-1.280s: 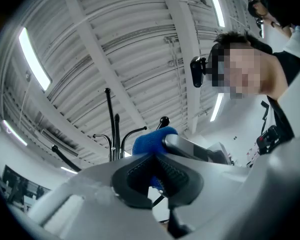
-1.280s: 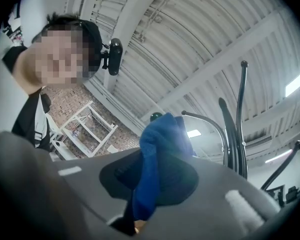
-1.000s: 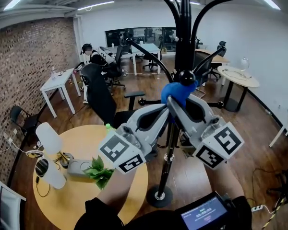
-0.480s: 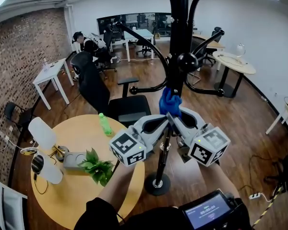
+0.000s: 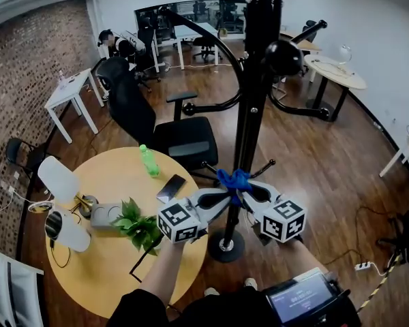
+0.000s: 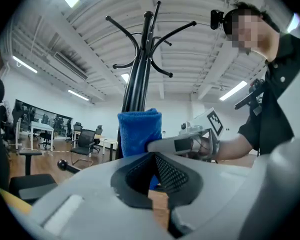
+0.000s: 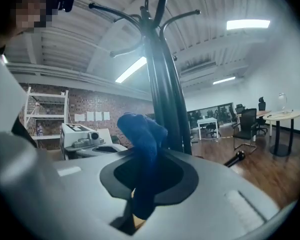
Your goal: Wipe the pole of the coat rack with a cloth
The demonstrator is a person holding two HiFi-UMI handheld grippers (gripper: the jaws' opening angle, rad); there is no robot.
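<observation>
Nearest, down low: left gripper (image 5: pixel 218 197) and right gripper (image 5: pixel 253 193), side by side, tips almost meeting at the blue cloth (image 5: pixel 233 180). In the left gripper view, jaws shut tight on one folded end of it. Same in the right gripper view, jaws clamped on the other end, with a bit hanging down between them. Wrapped round the black pole (image 5: pixel 249 114) of the coat rack and touching it, a little above the round base (image 5: pixel 226 245). Slid a long way down in the last second: up by the hook knobs before, near the bottom now. Looks like one long wipe down most of the pole, with likely just the short bit above the base left to do. Just left of the pole, a round yellow table (image 5: pixel 99 278), with a small plant (image 5: pixel 138 229), a phone (image 5: pixel 170 188) and a green bottle (image 5: pixel 148 161) near its right edge. Farther back, a black office chair (image 5: pixel 184 142), then a white desk (image 5: pixel 68 94) by the brick wall (image 5: pixel 27 67).
</observation>
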